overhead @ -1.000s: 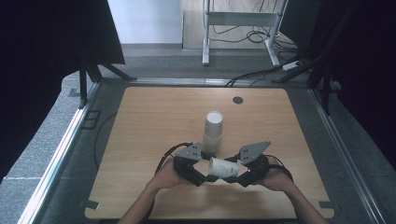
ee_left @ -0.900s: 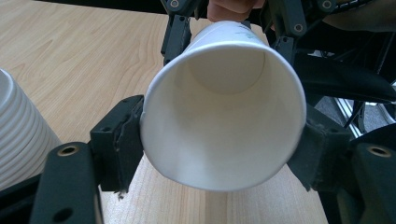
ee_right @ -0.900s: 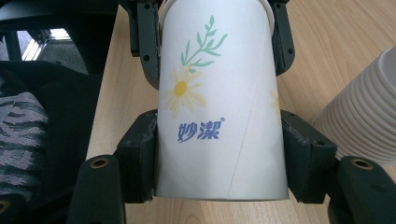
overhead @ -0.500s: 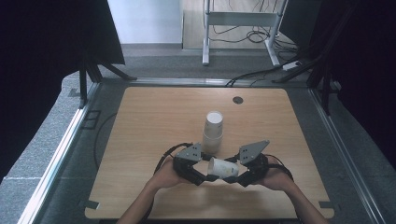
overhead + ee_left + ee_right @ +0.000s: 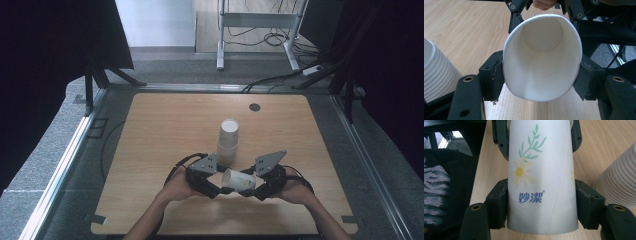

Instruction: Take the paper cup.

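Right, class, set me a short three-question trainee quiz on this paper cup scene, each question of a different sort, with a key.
1. True or false: the cup stands upright on the table.
2. Which end of the cup does the left hand-held gripper clamp: A the open rim, B the closed base?
3. What stands just behind the cup in the high view?

Key
1. False: it lies sideways, held between the left and the right hand-held gripper.
2. A: the left gripper view looks into the mouth, squeezed oval between the pads; the right hand-held gripper has the base end.
3. A stack of cups, upright.
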Action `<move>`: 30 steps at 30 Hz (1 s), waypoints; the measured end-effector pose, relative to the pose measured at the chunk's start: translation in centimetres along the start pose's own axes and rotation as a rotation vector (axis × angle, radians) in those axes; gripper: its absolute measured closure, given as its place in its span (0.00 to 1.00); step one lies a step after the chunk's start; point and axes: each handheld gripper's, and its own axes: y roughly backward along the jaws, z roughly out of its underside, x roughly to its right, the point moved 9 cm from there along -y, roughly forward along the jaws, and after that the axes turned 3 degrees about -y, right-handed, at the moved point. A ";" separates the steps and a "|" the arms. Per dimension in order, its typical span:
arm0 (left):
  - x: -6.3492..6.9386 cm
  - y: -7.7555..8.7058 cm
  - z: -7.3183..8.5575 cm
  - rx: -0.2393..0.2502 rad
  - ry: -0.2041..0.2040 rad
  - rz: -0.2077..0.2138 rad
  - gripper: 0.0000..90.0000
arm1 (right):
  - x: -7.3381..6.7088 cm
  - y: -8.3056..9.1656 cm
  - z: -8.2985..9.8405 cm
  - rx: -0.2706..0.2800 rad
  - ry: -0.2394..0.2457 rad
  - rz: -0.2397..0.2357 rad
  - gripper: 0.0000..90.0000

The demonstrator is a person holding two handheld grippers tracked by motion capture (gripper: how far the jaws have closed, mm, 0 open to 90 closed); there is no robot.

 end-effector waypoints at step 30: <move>-1.9 2.4 1.3 -0.218 0.056 -0.117 0.35 | 1.3 0.5 0.9 0.028 -0.156 0.140 0.14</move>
